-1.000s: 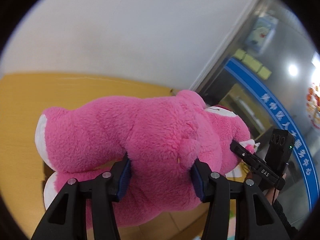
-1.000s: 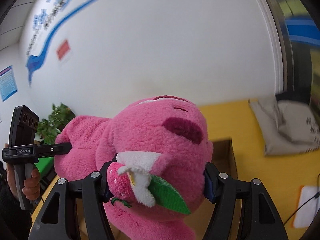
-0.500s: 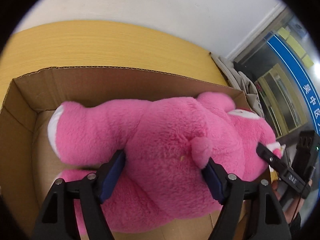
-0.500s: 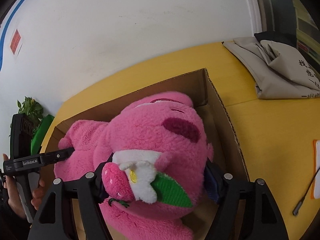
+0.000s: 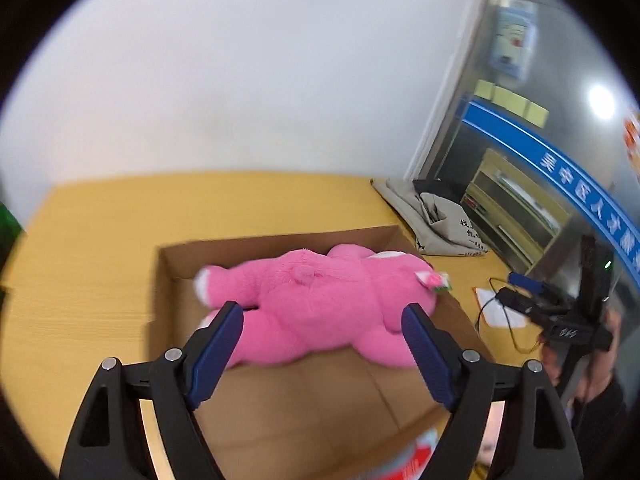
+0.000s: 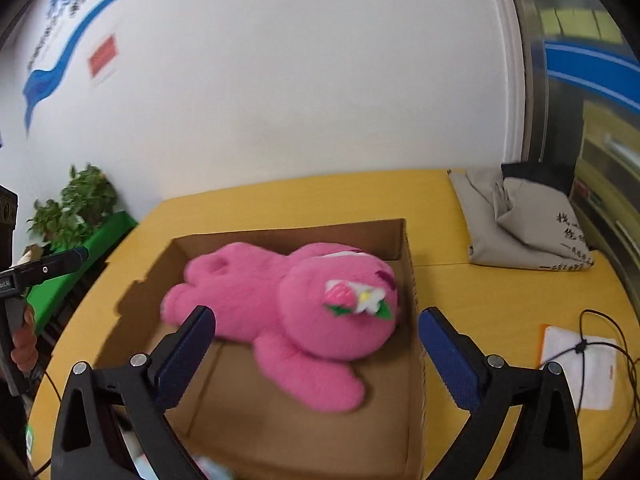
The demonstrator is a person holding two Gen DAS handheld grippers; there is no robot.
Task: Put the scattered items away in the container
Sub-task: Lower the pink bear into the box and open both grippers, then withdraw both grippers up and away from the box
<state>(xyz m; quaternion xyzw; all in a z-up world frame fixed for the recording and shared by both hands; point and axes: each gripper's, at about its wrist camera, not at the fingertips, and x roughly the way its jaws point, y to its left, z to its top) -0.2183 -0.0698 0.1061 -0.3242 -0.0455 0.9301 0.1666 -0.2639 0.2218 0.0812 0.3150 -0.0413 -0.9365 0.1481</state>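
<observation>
Left gripper (image 5: pixel 322 334) opening, clear of pink plush bear (image 5: pixel 320 304); bear lengthwise in cardboard box (image 5: pixel 280 400).

White wall (image 6: pixel 300 80) behind yellow table (image 6: pixel 500 292); glass partition (image 5: pixel 540 128) right; potted plant (image 6: pixel 76 208) left.

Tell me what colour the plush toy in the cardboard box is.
Bright pink plush toy, with white patches and a small flower on its head; the right wrist view shows it best.

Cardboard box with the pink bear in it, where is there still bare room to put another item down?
Inside the cardboard box, the near half of the floor is bare, between the pink plush bear and the near wall. The far half is crowded: the bear fills it almost wall to wall. Outside, the yellow table lies bare between the box and the grey cloth bag.
</observation>
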